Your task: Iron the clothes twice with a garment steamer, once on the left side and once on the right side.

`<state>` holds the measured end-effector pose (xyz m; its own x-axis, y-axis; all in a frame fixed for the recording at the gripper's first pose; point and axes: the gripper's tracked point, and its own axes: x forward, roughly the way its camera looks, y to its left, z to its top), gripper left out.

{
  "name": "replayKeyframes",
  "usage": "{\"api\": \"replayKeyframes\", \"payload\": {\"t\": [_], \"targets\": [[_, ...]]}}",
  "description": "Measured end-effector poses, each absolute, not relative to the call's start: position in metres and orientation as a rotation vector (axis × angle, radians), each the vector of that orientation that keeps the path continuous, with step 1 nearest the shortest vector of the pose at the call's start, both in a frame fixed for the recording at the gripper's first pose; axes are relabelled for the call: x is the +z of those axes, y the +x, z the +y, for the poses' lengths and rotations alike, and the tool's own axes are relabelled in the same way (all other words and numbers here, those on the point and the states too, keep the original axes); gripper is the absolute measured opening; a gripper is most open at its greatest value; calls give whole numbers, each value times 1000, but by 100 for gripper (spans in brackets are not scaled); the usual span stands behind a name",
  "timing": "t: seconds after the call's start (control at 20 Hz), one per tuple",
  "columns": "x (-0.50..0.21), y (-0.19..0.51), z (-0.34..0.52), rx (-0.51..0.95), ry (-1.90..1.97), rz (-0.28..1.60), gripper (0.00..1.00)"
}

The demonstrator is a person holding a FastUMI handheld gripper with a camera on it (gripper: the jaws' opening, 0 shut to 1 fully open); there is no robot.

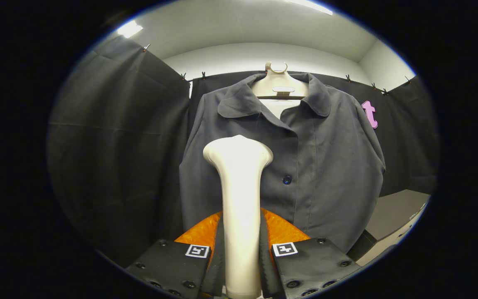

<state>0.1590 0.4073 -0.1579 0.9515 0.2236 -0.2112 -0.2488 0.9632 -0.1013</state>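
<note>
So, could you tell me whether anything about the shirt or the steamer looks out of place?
Nothing stands out. The dark shirt hangs squarely on its hanger, buttoned, and the gripper jaws press on the upright steamer handle.

1. A black cloth wall [114, 141] hangs all around the booth, with soft folds in it.
2. Small clips [203, 75] hold the top edge of the cloth up in a row.
3. Above the cloth there is a plain white wall [230, 56].
4. The white ceiling [239, 20] slopes over the booth.
5. One bright long ceiling light [130, 29] glows above the cloth on one side, and another long light strip [309, 6] shines near the top.
6. Low down on the other side, just in front of the cloth, sits a flat grey table top [394, 211] with a pale edge.
</note>
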Motion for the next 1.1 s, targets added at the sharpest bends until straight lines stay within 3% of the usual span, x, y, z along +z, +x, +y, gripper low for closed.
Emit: {"api": "replayKeyframes", "payload": {"t": [1.1], "targets": [[-309,81,386,265,-168,494,42]]}}
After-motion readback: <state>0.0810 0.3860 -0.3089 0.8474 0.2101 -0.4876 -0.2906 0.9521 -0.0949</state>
